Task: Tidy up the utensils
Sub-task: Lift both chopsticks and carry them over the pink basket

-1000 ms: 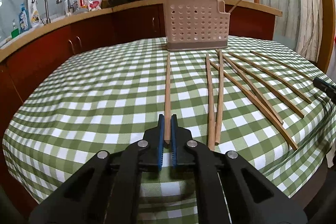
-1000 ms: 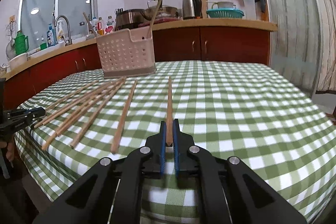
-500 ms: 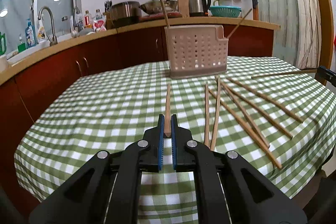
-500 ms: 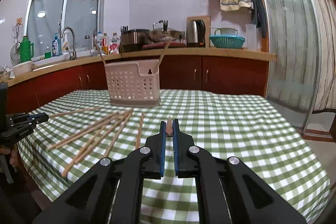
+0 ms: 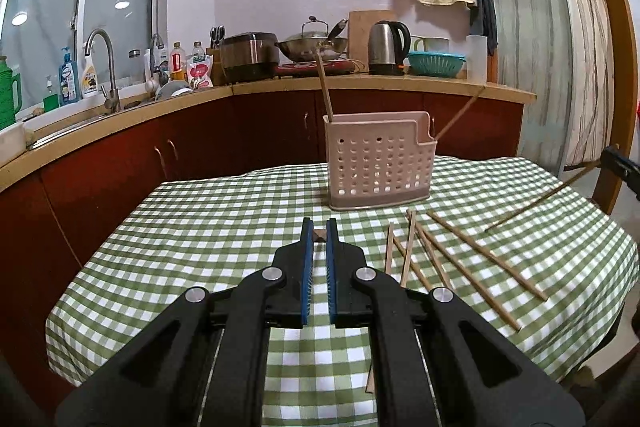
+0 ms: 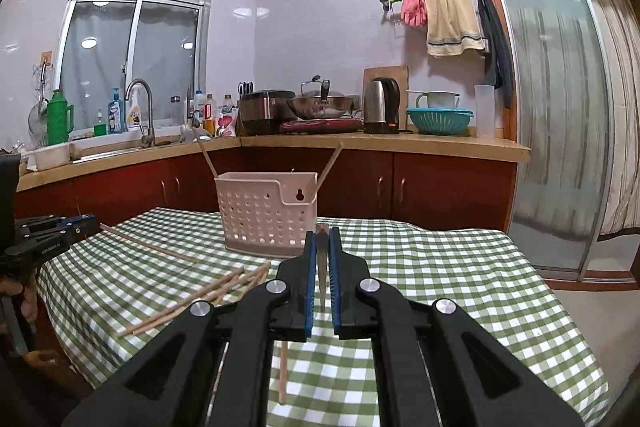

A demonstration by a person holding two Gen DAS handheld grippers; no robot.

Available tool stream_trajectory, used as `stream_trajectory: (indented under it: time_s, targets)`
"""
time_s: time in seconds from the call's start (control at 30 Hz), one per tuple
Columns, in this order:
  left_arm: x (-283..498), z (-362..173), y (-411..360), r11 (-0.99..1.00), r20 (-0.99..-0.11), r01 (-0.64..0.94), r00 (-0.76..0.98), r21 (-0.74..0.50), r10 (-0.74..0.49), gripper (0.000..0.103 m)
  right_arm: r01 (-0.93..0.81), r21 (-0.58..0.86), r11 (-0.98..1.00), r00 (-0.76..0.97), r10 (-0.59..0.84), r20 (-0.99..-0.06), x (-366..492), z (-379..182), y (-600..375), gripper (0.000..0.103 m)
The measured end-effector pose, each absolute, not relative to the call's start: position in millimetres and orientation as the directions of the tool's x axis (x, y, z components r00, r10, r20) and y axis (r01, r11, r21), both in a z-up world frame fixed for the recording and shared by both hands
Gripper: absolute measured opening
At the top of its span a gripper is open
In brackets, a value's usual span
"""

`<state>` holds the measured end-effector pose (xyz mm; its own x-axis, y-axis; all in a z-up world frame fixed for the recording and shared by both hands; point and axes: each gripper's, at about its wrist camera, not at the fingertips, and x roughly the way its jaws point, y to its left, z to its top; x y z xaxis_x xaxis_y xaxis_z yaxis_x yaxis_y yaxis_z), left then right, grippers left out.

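A pink perforated utensil basket (image 5: pixel 378 163) (image 6: pixel 266 215) stands at the far side of the green-checked table (image 5: pixel 200 247) (image 6: pixel 440 287), with two chopsticks leaning in it (image 5: pixel 326 87). My left gripper (image 5: pixel 319 225) is shut on a chopstick (image 5: pixel 319 235) seen nearly end-on, held above the cloth. My right gripper (image 6: pixel 322 234) is shut on another chopstick (image 6: pixel 322 267), also raised. Several loose chopsticks (image 5: pixel 440 259) (image 6: pixel 208 295) lie on the cloth between the two grippers. Each gripper shows in the other's view, left gripper (image 6: pixel 52 231) and right gripper (image 5: pixel 622 169), each with its stick pointing inward.
Behind the table runs a red-fronted kitchen counter (image 5: pixel 360 83) with a sink tap (image 5: pixel 100 67), rice cooker, wok and kettle (image 5: pixel 388 47). A sliding glass door (image 6: pixel 552 127) stands at the right. A hand (image 6: pixel 28 303) holds the left gripper at the table's left edge.
Both grippers have risen, each lifting its chopstick off the cloth. The sticks, seen lengthwise before, now point almost straight away from the cameras. The basket and loose chopsticks stayed put.
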<state>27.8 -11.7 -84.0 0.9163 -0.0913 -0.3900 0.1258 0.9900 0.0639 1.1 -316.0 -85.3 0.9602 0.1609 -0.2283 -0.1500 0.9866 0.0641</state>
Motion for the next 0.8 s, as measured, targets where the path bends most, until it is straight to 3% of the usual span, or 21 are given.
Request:
stream_trajectory:
  time_s: [0.8]
  targets:
    - [95, -31, -12, 0.988, -0.433, 0.148, 0.894, 0.054, -0.111, 0.007, -0.163, 0.101, 0.981, 0.948, 0.184, -0.259, 62, -55, -308, 0.007]
